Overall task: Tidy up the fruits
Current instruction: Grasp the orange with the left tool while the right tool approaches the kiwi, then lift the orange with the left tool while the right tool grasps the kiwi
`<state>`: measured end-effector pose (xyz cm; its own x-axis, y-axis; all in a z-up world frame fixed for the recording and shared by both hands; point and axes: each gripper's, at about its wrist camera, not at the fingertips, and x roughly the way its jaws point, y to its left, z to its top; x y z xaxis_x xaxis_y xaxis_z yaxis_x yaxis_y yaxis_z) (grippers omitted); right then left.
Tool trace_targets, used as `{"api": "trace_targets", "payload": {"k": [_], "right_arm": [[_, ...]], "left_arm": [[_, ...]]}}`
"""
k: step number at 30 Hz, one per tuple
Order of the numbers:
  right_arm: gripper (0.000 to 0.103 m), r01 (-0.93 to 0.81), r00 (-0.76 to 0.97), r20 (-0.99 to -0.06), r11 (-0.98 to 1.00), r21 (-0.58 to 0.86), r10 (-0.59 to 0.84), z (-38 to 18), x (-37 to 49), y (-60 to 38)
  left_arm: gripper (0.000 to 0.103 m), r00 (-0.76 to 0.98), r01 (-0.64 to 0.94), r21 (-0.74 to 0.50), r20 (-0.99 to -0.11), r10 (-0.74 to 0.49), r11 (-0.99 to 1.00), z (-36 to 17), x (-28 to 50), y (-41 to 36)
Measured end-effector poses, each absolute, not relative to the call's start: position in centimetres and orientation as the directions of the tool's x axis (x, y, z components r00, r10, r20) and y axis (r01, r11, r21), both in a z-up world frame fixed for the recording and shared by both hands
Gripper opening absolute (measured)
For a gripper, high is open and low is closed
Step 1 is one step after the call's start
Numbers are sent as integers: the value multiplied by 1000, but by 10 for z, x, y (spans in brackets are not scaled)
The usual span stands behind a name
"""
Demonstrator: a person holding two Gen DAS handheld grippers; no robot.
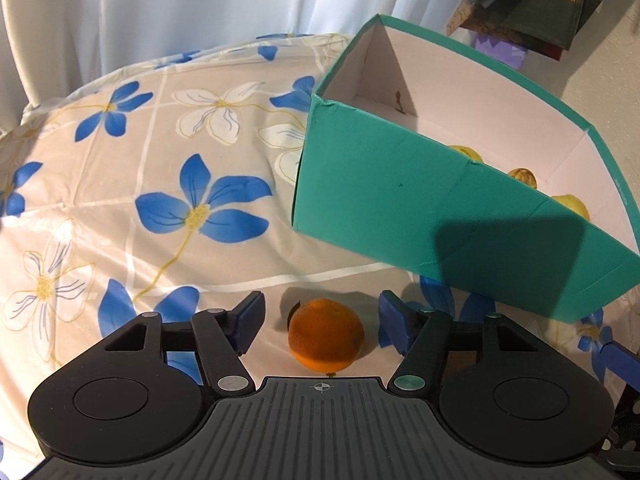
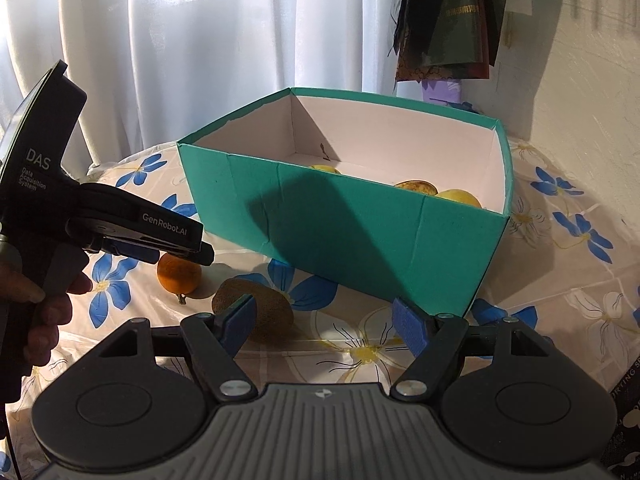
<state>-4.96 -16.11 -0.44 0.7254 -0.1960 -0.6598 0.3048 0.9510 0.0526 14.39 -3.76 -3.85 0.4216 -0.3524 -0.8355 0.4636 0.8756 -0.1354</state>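
Observation:
An orange (image 1: 326, 334) lies on the flowered tablecloth between the open fingers of my left gripper (image 1: 322, 322), not touched by either pad. It also shows in the right wrist view (image 2: 179, 274), under the left gripper (image 2: 176, 250). A brown kiwi (image 2: 258, 310) lies just right of the orange, beside the left finger of my open, empty right gripper (image 2: 326, 322). A teal box (image 1: 420, 196) with a white inside stands behind, also seen in the right wrist view (image 2: 344, 232). It holds yellow fruits (image 2: 460, 197) and a brownish one (image 2: 416, 187), mostly hidden by the wall.
The flowered tablecloth (image 1: 120, 208) covers a round table with bare cloth left of the box. White curtains (image 2: 180, 48) hang behind. Dark hanging cloths (image 2: 452, 20) and a purple item (image 1: 500, 50) are at the back right, by the wall.

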Motion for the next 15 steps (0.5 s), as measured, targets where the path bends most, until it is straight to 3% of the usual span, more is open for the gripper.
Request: {"api": "trace_targets", "payload": {"k": [15], "right_arm": [[75,312,714,-679,946,87,-173,-16,-42,-169]], "left_arm": [[45,421,500,-83,-847,-326,862,-51,141,-49]]}}
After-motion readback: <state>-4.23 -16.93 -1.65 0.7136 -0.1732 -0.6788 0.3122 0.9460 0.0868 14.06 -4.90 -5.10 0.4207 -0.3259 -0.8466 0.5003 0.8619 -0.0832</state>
